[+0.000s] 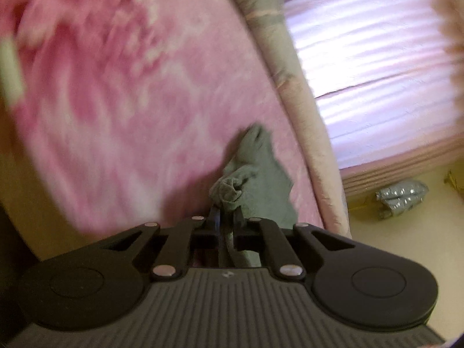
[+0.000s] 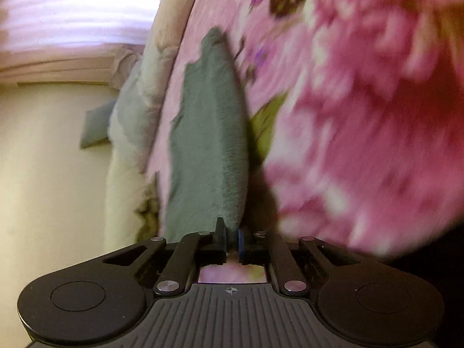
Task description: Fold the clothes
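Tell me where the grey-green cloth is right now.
The grey-green cloth lies on the pink floral bedspread near the bed's edge, pinched by the left claw and the right claw.

Left gripper (image 1: 225,213) is clamped on a bunched edge of the grey-green cloth (image 1: 262,171); the cloth occupies the space directly ahead of the fingers; open pink floral bedspread (image 1: 121,110) lies to its left, unobstructed though blurred; to its right the bed's padded edge (image 1: 304,110) rises, with a crumpled silver bag (image 1: 401,194) on the floor beyond. Right gripper (image 2: 231,236) is closed on the cloth (image 2: 208,133); bedspread (image 2: 362,110) to its right is open; the padded edge (image 2: 130,145) borders the left.
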The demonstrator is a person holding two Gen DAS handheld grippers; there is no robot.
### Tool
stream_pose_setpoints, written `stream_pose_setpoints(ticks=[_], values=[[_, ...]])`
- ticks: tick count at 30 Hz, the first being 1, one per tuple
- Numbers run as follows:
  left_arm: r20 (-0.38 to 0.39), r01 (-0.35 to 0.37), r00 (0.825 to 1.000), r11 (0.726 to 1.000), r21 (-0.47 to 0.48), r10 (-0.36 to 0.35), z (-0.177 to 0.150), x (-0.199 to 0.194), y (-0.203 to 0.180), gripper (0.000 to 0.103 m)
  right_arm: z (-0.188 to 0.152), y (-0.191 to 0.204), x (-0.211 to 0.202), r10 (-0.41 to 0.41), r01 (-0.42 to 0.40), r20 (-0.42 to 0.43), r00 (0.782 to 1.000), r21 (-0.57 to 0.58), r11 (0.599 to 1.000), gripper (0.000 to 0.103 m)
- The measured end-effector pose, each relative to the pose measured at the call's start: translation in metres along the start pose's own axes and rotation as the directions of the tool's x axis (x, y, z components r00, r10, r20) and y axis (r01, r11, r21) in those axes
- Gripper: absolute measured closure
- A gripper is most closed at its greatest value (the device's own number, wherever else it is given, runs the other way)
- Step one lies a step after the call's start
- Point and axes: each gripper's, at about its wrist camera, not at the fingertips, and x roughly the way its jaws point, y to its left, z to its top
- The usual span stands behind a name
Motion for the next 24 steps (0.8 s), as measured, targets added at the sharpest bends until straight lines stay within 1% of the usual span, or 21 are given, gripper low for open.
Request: stream_pose_setpoints(ticks=[2,4,6,8,9,10,12,14,15,18,19,21,24], values=[[0.033,-0.032,0.999,0.997,0.063,0.030,0.017,-0.009,-0.002,0.098,-0.020,0.009,0.014,0.026,-0.026,-0.054,0.998,-0.004,1.000,0.098],[0.055,-0.076,0.996,0.989,0.124,0.070,0.031,-0.012,0.004,0.098,-0.042,0.014,0.037,0.033,-0.034,-0.115,0.993,-0.011,0.999,0.097],[0.048,-0.117,0.993,0.986,0.119,0.112,0.042,-0.010,0.019,0.096,-0.054,0.013,0.059,0.006,-0.013,-0.160,0.987,-0.037,0.999,0.097],[0.055,-0.160,0.986,0.984,0.076,0.156,0.041,-0.013,0.034,0.092,-0.055,0.014,0.066,-0.041,0.029,-0.172,0.984,-0.069,0.997,0.077],[0.060,-0.176,0.983,0.982,0.069,0.172,0.037,-0.017,0.038,0.090,-0.053,0.015,0.064,-0.052,0.037,-0.167,0.985,-0.087,0.995,0.056],[0.062,-0.174,0.983,0.983,0.064,0.170,0.033,-0.019,0.040,0.091,-0.050,0.016,0.057,-0.046,0.029,-0.153,0.987,-0.108,0.994,0.048],[0.058,-0.141,0.989,0.990,0.028,0.139,0.022,-0.029,0.044,0.086,-0.038,0.019,0.034,-0.039,0.021,-0.108,0.993,-0.167,0.986,0.048],[0.047,-0.104,0.994,0.995,0.006,0.103,0.010,-0.037,0.044,0.082,-0.023,0.018,0.011,-0.040,0.029,-0.052,0.998,-0.210,0.977,0.048],[0.040,-0.094,0.995,0.996,0.002,0.094,0.003,-0.039,0.044,0.080,-0.014,0.015,-0.001,-0.053,0.048,-0.018,0.998,-0.219,0.975,0.048],[0.017,-0.065,0.998,0.998,-0.014,0.065,-0.014,-0.037,0.040,0.078,0.019,0.003,-0.026,-0.090,0.101,0.063,0.994,-0.200,0.975,0.048],[0.011,-0.056,0.998,0.998,-0.016,0.056,-0.016,-0.033,0.038,0.076,0.030,0.001,-0.030,-0.100,0.112,0.070,0.992,-0.195,0.974,0.048],[0.002,-0.059,0.998,0.998,-0.006,0.059,-0.018,-0.025,0.034,0.075,0.050,0.001,-0.027,-0.110,0.118,0.050,0.993,-0.187,0.975,0.048],[0.007,-0.074,0.997,0.997,-0.005,0.074,-0.010,-0.012,0.031,0.075,0.071,0.009,-0.006,-0.102,0.103,0.011,0.995,-0.185,0.977,0.048]])
